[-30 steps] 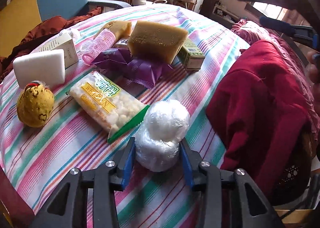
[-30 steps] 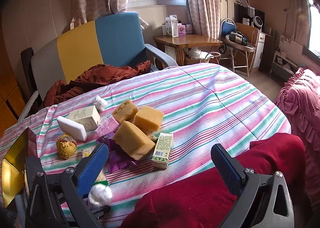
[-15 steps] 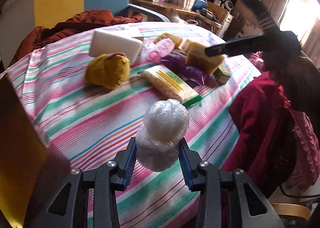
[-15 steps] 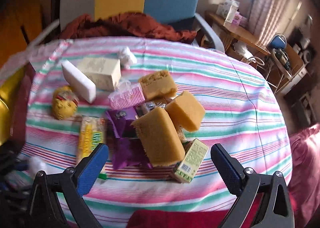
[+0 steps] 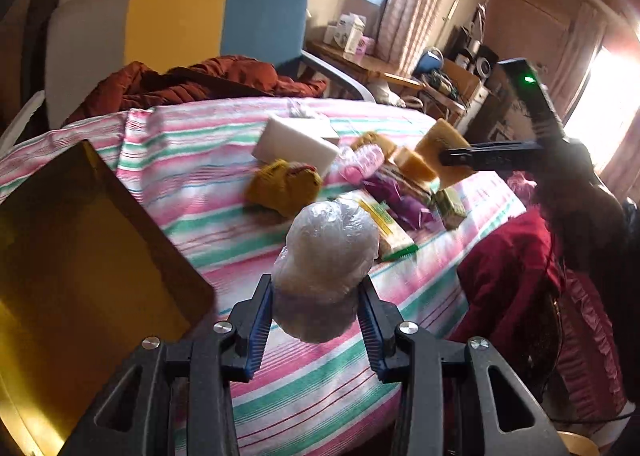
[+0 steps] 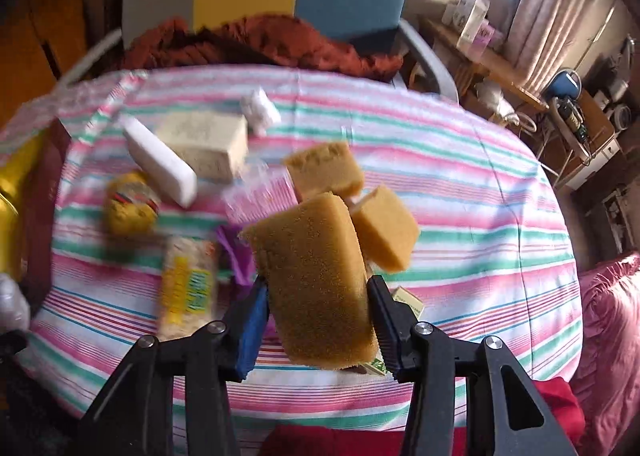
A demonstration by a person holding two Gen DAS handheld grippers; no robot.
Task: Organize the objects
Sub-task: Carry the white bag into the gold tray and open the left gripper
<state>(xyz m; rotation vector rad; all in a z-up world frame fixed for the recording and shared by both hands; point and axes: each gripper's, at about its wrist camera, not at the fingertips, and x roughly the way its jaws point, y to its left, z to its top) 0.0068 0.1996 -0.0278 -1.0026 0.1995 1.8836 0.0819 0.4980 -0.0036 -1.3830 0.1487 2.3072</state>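
On your left, the left gripper [image 5: 316,310] is clamped on the plastic bundle [image 5: 326,270], raised beside the yellow bin [image 5: 80,256], likely for dropping in, while your right gripper [image 6: 316,320] pinches the large sponge [image 6: 316,280] above the striped table [image 6: 480,192].

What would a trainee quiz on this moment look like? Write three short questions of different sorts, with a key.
1. True or false: the left gripper is shut on a yellow sponge.
2. Multiple choice: the right gripper holds A) the white foam block, B) the large yellow sponge, C) the green carton.
3. Fill in: the plastic-wrapped white bundle is held above the ____ tablecloth.

Key
1. False; it grips the plastic-wrapped white bundle.
2. B
3. striped
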